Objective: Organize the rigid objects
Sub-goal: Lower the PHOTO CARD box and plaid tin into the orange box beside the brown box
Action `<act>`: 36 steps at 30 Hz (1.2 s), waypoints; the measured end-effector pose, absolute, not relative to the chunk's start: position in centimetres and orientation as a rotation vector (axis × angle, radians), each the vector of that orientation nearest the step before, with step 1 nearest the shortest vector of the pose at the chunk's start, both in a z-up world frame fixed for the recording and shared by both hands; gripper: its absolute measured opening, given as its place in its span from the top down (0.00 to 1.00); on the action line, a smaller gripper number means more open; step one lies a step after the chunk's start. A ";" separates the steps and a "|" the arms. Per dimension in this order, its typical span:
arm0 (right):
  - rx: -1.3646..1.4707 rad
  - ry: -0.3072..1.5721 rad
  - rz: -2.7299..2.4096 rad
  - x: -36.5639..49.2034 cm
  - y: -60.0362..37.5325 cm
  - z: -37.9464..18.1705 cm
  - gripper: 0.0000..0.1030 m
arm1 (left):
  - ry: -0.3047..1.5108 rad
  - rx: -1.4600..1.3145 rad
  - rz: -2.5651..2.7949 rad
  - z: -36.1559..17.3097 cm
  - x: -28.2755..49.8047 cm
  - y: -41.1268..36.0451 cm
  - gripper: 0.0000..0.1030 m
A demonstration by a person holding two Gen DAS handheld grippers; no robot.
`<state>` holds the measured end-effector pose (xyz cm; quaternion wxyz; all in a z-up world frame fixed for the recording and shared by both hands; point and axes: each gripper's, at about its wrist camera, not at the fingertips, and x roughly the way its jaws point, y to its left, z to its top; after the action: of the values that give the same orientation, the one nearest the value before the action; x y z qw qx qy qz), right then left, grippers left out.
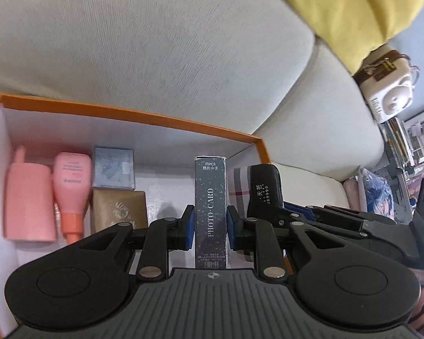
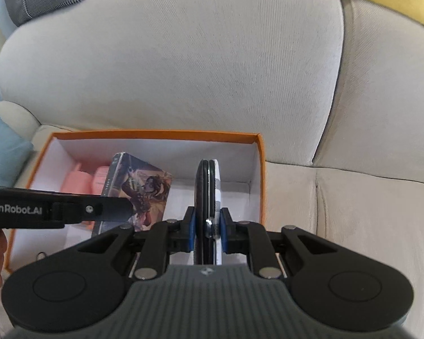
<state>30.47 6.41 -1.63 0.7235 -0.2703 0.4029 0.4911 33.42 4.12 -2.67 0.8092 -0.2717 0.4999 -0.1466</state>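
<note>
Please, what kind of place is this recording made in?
Most likely a living room at home. An orange box stands on the seat of a beige fabric sofa, a yellow cushion lies on it, and a cluttered shelf of books and papers stands beside.

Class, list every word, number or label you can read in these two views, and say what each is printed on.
"PHOTO CARD" and "55PCS": card box in the left gripper.
"89999": black case; first digit cut off, characters above unclear.
"GenRobot.AI": the left gripper's side, in the right view.
Pink bottle label: too blurred.
</note>
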 end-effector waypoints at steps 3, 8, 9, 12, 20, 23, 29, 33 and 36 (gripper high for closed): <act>-0.603 0.911 1.087 31.2 7.7 -2.6 0.83 | 1.103 -0.585 -0.260 -4.2 35.0 3.8 0.76; -0.606 0.945 1.103 31.4 9.3 -4.5 0.83 | 1.163 -0.597 -0.190 -6.5 36.6 3.7 0.76; -0.606 0.952 1.103 31.3 9.6 -5.0 0.84 | 1.173 -0.597 -0.182 -6.8 36.8 3.6 0.76; -0.621 0.960 1.100 31.2 10.3 -6.0 0.83 | 1.195 -0.597 -0.179 -7.5 37.3 3.2 0.76; -0.631 0.975 1.103 31.3 10.7 -7.1 0.84 | 1.223 -0.536 -0.151 -8.4 37.9 2.1 0.76; -0.633 0.977 1.098 31.1 10.8 -7.5 0.84 | 1.227 -0.492 -0.142 -7.8 37.8 1.8 0.76; -0.644 0.961 1.096 30.7 11.1 -7.6 0.83 | 1.198 -0.421 -0.124 -5.7 36.8 2.2 0.72; -0.658 0.948 1.086 30.1 11.2 -7.6 0.83 | 1.167 -0.395 -0.128 -4.3 36.0 2.8 0.72; -0.653 0.948 1.064 30.3 11.3 -7.9 0.83 | 1.146 -0.393 -0.124 -3.7 35.5 3.5 0.74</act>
<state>30.32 11.30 -7.91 0.7084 -0.2939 0.4268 0.4793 35.52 3.47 -3.70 0.8202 -0.1845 0.5383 -0.0582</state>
